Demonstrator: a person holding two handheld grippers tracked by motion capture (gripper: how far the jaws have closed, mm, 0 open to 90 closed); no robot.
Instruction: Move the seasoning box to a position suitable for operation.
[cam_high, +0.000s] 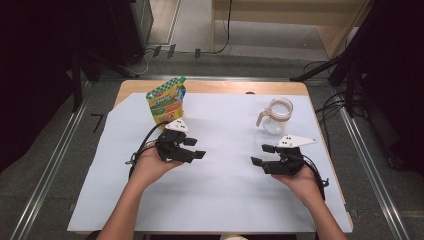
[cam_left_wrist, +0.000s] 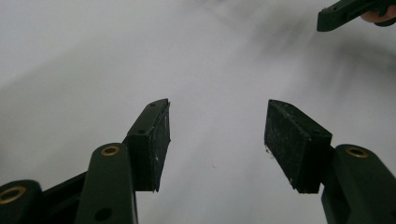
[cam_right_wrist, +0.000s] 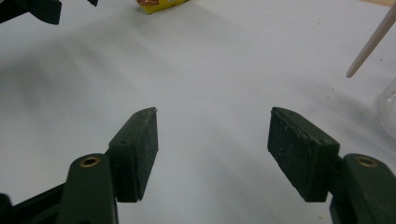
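Observation:
A yellow and green pouch (cam_high: 167, 100) stands upright at the back left of the white sheet (cam_high: 225, 200). At the back right stands a clear glass pitcher (cam_high: 276, 116) with a pale handle. My left gripper (cam_high: 196, 148) hovers in front of the pouch and points right; its jaws are open with nothing between them (cam_left_wrist: 217, 126). My right gripper (cam_high: 261, 155) is in front of the pitcher and points left, also open and empty (cam_right_wrist: 215, 135). The two grippers face each other across a gap. The pouch's bottom edge (cam_right_wrist: 161, 4) and the pitcher's handle (cam_right_wrist: 371, 42) show in the right gripper view.
The sheet covers most of a wooden table (cam_high: 210, 86). A jaw of the other gripper (cam_left_wrist: 345, 14) shows at the top right of the left gripper view. Metal rails (cam_high: 365, 160), cables and dark stands surround the table on the floor.

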